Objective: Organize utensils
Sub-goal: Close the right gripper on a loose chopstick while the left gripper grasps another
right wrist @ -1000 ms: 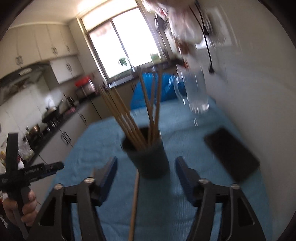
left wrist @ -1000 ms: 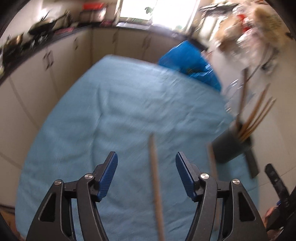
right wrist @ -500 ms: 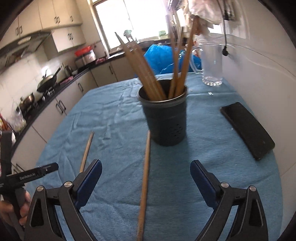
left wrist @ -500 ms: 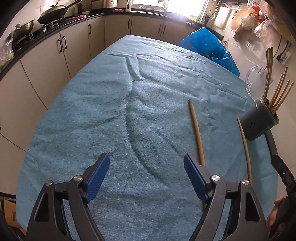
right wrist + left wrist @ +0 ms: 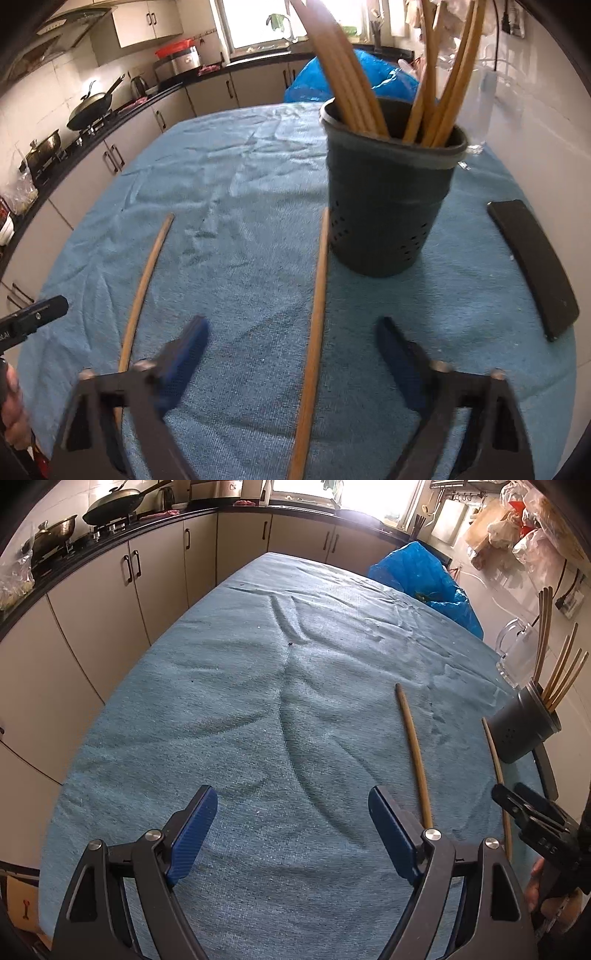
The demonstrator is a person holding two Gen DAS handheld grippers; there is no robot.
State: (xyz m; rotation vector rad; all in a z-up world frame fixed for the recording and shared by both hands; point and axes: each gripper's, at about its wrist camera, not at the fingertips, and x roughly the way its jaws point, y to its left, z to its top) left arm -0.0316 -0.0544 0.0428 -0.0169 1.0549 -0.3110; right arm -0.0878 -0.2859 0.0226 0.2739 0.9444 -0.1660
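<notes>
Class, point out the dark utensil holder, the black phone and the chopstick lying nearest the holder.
utensil holder (image 5: 384,206): right wrist view, front wall.
black phone (image 5: 532,269): right wrist view, top face.
chopstick (image 5: 316,317): right wrist view, mid-shaft.

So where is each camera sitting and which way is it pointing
Left wrist: on the left tool, open, facing across the blue cloth toward the kitchen cabinets; the right tool shows at right.
Right wrist: on the right tool, open, facing the dark holder.
Shared: both loose chopsticks, holder, cloth.
</notes>
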